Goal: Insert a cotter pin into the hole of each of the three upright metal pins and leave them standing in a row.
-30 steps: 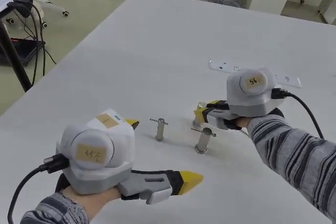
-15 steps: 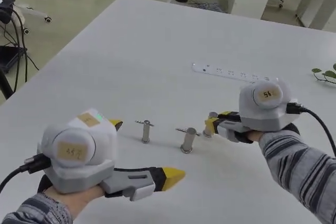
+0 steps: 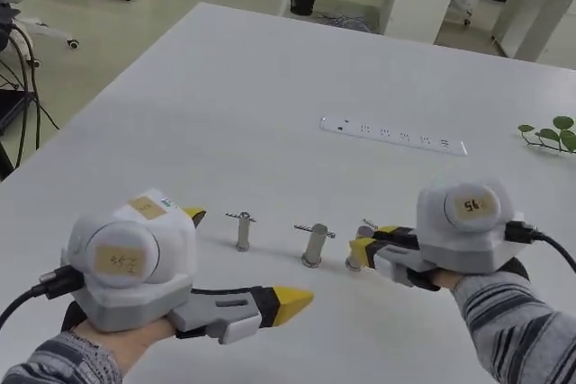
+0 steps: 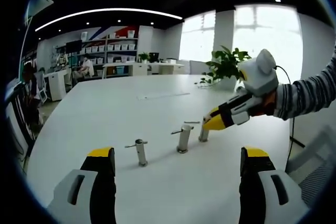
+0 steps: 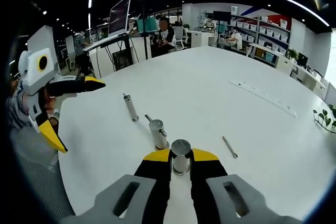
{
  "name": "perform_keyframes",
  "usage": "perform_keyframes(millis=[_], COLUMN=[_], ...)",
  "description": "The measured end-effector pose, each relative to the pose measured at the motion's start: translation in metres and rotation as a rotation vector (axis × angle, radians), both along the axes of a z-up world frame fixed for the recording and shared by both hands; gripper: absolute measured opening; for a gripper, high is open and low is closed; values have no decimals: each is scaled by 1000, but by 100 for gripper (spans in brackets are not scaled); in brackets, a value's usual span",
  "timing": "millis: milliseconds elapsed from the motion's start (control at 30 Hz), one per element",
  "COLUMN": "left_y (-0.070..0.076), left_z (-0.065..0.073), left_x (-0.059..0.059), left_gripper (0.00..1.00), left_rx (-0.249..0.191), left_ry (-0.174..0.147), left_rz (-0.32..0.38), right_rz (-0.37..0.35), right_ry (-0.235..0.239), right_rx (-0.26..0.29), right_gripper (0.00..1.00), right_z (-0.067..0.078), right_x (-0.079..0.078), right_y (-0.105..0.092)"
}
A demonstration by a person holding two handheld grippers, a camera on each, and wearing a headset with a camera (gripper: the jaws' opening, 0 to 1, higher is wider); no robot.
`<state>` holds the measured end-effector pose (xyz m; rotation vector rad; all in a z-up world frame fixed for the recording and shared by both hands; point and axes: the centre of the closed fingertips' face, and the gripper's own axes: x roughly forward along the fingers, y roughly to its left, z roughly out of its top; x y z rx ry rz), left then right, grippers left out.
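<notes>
Row of upright grey metal pins on white tabletop [image 3: 270, 96]; left pin [image 3: 242, 231] and middle pin [image 3: 313, 245] carry crosswise cotter pins; right gripper [image 5: 180, 167] fingers clamp third pin [image 5: 180, 150]; loose cotter pin [image 5: 229, 147] beside it; left gripper [image 4: 177, 156] fingers wide apart, empty.

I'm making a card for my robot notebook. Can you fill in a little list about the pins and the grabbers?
left pin: standing, cotter pin through it
middle pin: standing, cotter pin through it
right pin: standing, no cotter pin in it
loose cotter pin: lying on the table beside the right pin
right gripper: shut on the right pin
left gripper: open, holding nothing
power strip: farther back on the table
</notes>
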<state>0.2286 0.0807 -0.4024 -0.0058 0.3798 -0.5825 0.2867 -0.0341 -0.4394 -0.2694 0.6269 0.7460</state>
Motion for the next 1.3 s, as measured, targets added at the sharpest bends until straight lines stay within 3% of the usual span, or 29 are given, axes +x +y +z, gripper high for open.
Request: perform_keyframes(millis=[500, 1067, 1133, 1300], left_y=[1, -1, -1, 1], left_z=[-1, -5, -5, -7], left_x=[0, 0, -1, -1], left_gripper=[99, 99, 99, 99], left_rx=[7, 21, 22, 29], left_ry=[-8, -1, 5, 6], left_rz=[5, -5, -6, -2], right_rz=[51, -13, -59, -71], right_ry=[16, -4, 19, 37], right_rx=[4, 16, 53, 81], right_gripper=[8, 9, 9, 17], right_z=[-13, -15, -16, -14], right_x=[-38, -44, -44, -45], right_y=[27, 35, 36, 37])
